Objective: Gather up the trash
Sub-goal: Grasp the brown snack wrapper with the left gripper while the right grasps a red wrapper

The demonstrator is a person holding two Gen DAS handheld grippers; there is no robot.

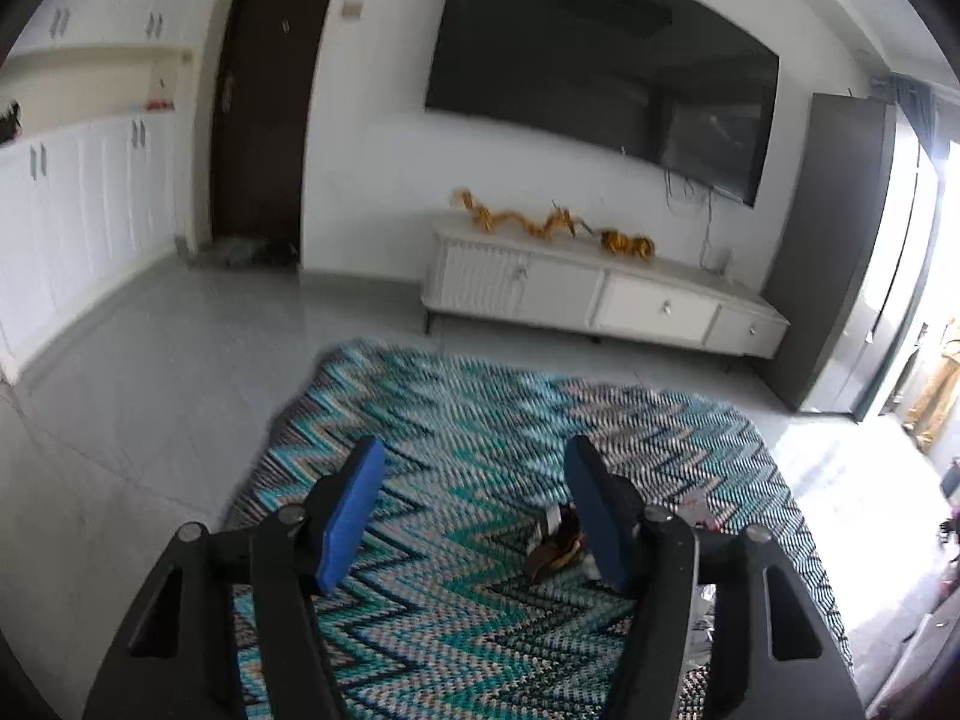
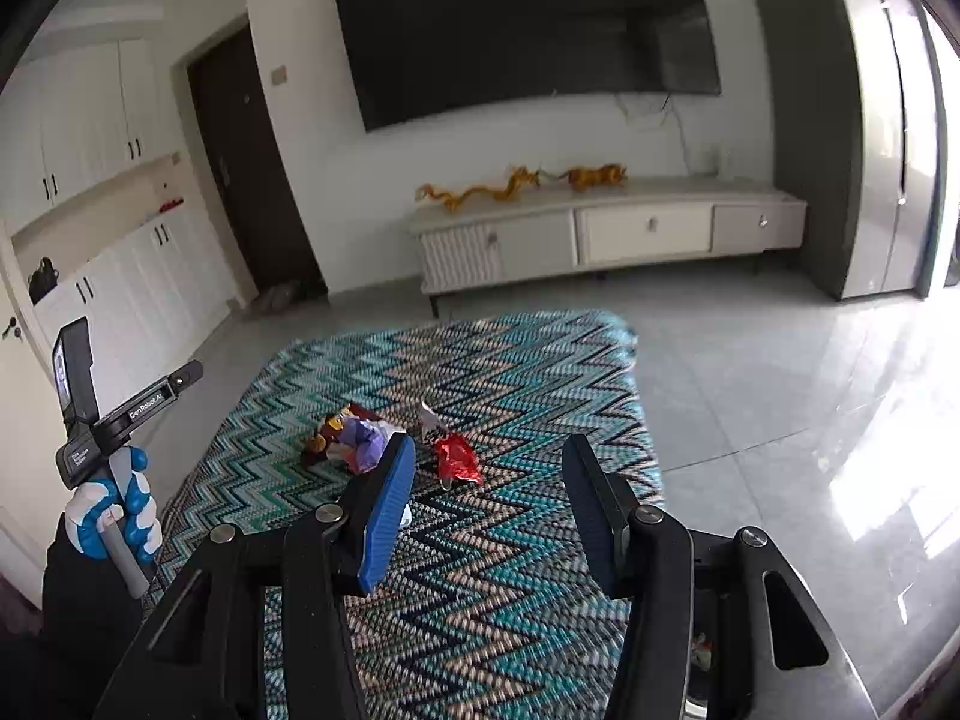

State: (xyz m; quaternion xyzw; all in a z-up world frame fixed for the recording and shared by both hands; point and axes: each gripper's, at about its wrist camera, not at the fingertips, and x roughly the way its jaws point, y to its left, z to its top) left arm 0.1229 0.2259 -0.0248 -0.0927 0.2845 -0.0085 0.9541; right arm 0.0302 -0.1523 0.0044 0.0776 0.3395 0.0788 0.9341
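Several crumpled wrappers lie on a zigzag rug (image 2: 510, 570). In the right wrist view a red wrapper (image 2: 457, 457) sits beside a small white one (image 2: 429, 420), with a purple-white wrapper (image 2: 363, 441) and a dark red-yellow one (image 2: 318, 441) to its left. My right gripper (image 2: 489, 444) hangs open above the rug just short of them, with nothing between its blue pads. In the left wrist view my left gripper (image 1: 475, 447) is open over the rug (image 1: 456, 420). A brown wrapper (image 1: 555, 546) lies by the inner side of its right finger, partly hidden.
A gloved hand (image 2: 114, 516) holds the other gripper's handle at the left edge. A white TV cabinet (image 2: 606, 234) with golden dragon figures (image 2: 480, 192) stands against the far wall under a large TV (image 2: 522, 24). Grey tiled floor (image 2: 780, 396) surrounds the rug.
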